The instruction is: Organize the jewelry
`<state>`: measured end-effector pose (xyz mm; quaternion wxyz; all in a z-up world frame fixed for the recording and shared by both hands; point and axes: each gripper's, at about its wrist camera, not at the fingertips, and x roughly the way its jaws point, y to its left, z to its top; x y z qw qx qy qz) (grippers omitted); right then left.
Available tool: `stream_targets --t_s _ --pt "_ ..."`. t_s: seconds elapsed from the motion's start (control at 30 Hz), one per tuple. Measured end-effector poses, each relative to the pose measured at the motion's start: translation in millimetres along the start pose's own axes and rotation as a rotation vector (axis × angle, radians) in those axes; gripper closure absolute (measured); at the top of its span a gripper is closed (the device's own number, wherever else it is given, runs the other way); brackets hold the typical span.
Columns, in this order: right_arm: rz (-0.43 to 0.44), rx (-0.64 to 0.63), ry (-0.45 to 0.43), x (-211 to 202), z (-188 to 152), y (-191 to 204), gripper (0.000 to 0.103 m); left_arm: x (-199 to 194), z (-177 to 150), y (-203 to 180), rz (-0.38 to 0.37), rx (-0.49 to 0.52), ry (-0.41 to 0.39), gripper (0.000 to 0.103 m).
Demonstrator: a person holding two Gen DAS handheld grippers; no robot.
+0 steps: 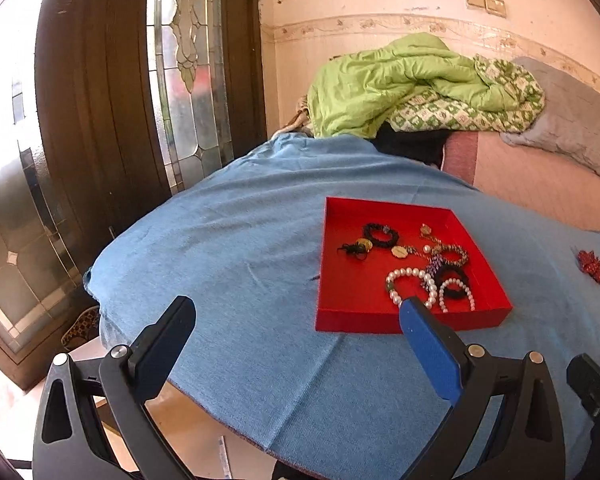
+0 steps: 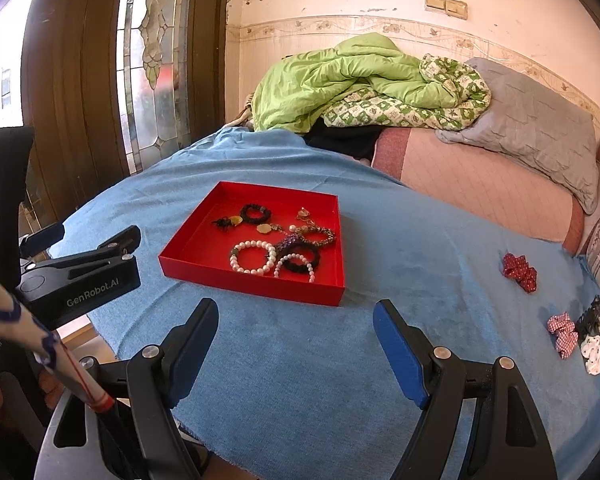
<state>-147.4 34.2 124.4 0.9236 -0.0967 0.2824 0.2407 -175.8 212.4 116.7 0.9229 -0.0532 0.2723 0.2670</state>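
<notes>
Daylight pours through the leaded glass door [image 1: 188, 80] on the left, blown out white at the far edge (both fisheye views bend and darken toward their corners), shadows soft.

Open blue cloth [image 2: 300, 360] ahead of my grippers.
Red tray [image 2: 256, 284] blocks centre frame; hair bows [image 2: 520, 272] lie far right.

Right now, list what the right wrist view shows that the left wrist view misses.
Only the right wrist view: the checked bow, black clip, white piece, and the left gripper from the side. Only the left wrist view: a leopard-print item on the floor. Both: the red tray of bracelets, blue cloth, red bow.
</notes>
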Motion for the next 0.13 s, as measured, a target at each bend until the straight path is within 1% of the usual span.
stream_targets --t_s 0.07,0.13 --pt "0.001 0.01 0.002 0.6 -0.4 -3.6 0.019 1.7 -0.7 -1.0 0.001 0.002 0.011 0.001" --pt "-0.001 0.03 0.001 0.2 -0.5 -9.8 0.019 2.5 -2.1 -3.6 -0.024 0.008 0.026 0.001"
